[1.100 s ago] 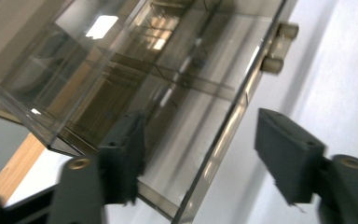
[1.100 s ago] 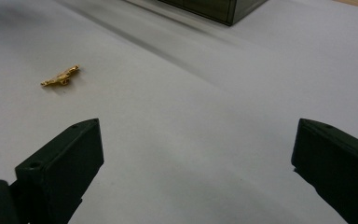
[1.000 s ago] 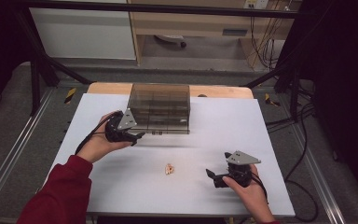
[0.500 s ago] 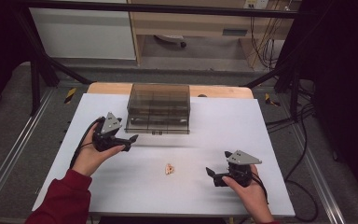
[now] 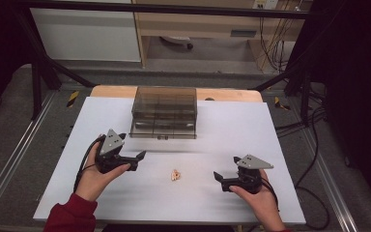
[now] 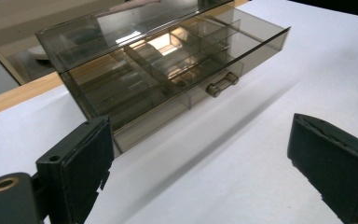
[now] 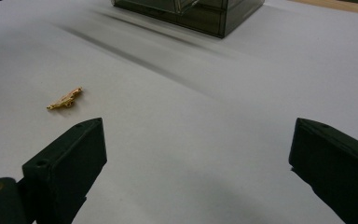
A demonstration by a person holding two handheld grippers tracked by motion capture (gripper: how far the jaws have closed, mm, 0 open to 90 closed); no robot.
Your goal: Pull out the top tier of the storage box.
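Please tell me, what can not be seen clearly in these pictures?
- Gold piece: too small in the high view, and small in the right gripper view, to tell what it is.
- Drawer box: the smoky walls and glare in the left gripper view hide any contents; the right gripper view cuts it at the top edge.
- Right gripper: the hand hides its rear.

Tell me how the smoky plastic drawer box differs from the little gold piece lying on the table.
The drawer box is large, see-through dark plastic, boxy with dividers inside; the gold piece is tiny, solid, shiny and flat. The drawer box stands at the far side of the table, its bottom drawer pulled partly out; the gold piece lies near the front, between the two grippers. Both rest on the white surface, untouched.
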